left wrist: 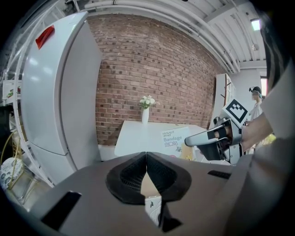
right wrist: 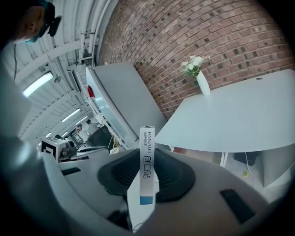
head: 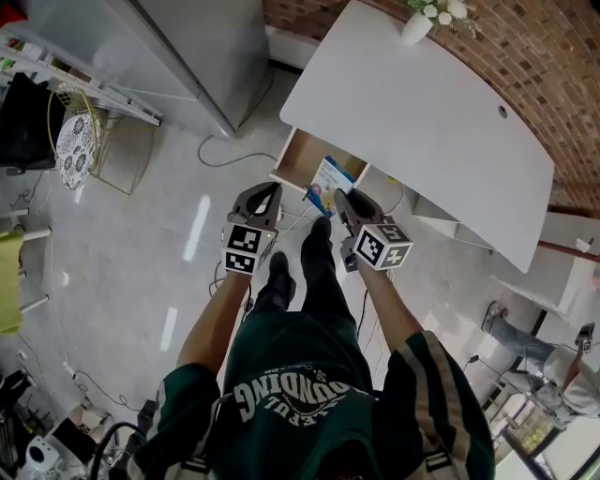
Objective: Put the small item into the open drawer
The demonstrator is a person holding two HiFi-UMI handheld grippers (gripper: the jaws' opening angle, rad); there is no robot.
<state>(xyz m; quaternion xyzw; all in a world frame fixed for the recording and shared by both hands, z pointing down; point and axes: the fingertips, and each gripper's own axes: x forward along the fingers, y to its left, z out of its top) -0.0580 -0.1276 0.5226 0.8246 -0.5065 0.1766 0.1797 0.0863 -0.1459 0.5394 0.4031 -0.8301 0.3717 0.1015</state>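
Note:
The small item is a white and blue bandage box (head: 330,180). My right gripper (head: 340,199) is shut on it and holds it upright over the near edge of the open drawer (head: 287,161). In the right gripper view the box's narrow edge (right wrist: 147,161) stands clamped between the two black pads. The left gripper view shows the same box (left wrist: 175,138) beside the right gripper (left wrist: 209,138). My left gripper (head: 270,192) hovers just left of the box, in front of the drawer. Its jaws (left wrist: 146,154) meet at the tips with nothing between them.
The wooden drawer sticks out from under a white table (head: 422,103) against a brick wall. A white vase of flowers (head: 419,23) stands at the table's back. A tall grey fridge (head: 187,47) is to the left. Cables (head: 225,155) lie on the floor.

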